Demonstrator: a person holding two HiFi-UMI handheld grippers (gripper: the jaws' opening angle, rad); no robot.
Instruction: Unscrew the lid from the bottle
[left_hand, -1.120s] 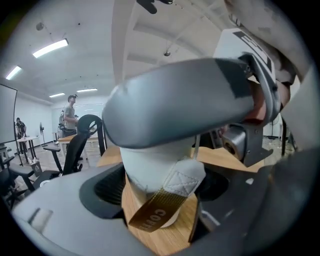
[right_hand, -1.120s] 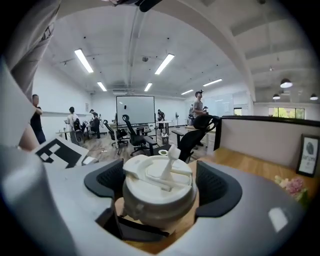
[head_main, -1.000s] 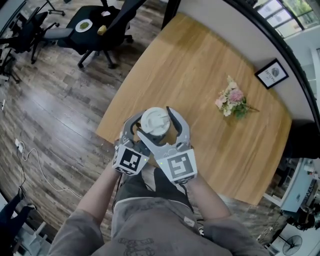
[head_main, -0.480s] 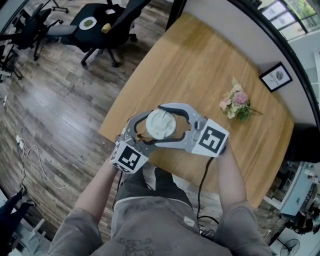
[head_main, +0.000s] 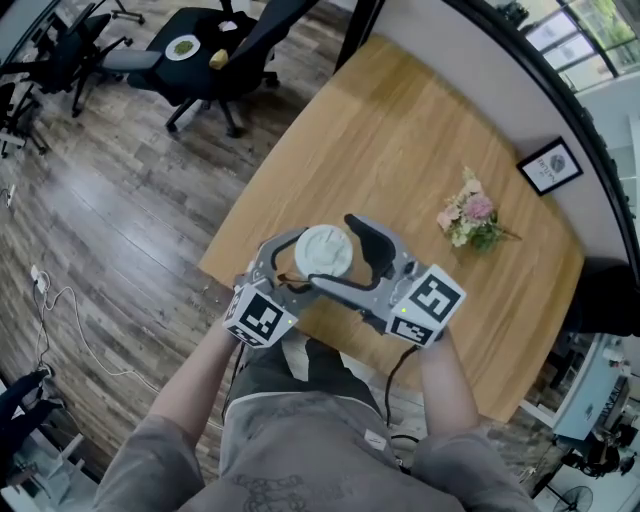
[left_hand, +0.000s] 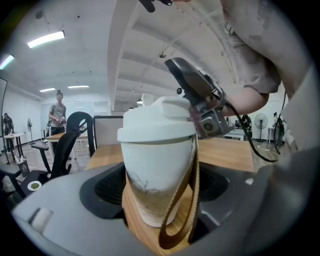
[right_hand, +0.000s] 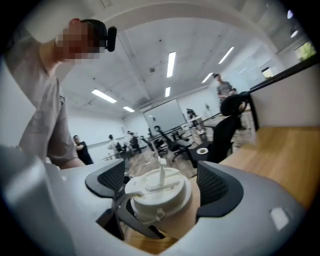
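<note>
A white bottle (left_hand: 155, 175) with a white lid (head_main: 323, 250) and a brown strap (left_hand: 186, 195) stands near the front edge of the wooden table (head_main: 400, 130). My left gripper (head_main: 303, 260) comes in from the lower left and is shut on the bottle's body, a pad on each side (left_hand: 160, 200). My right gripper (head_main: 332, 252) reaches in from the lower right, with its fingers flanking the lid (right_hand: 157, 192). A thin gap shows at the right pad (right_hand: 217, 182), so it is open. The lid sits on the bottle.
A small bunch of flowers (head_main: 465, 215) lies on the table to the right, with a framed picture (head_main: 550, 165) against the wall behind it. Office chairs (head_main: 200, 50) stand on the wood floor beyond the table's left end. People stand far off in the room.
My right gripper swung round the lid from below it to its right side, then partway back to the lower right. The left gripper and bottle stayed put.
</note>
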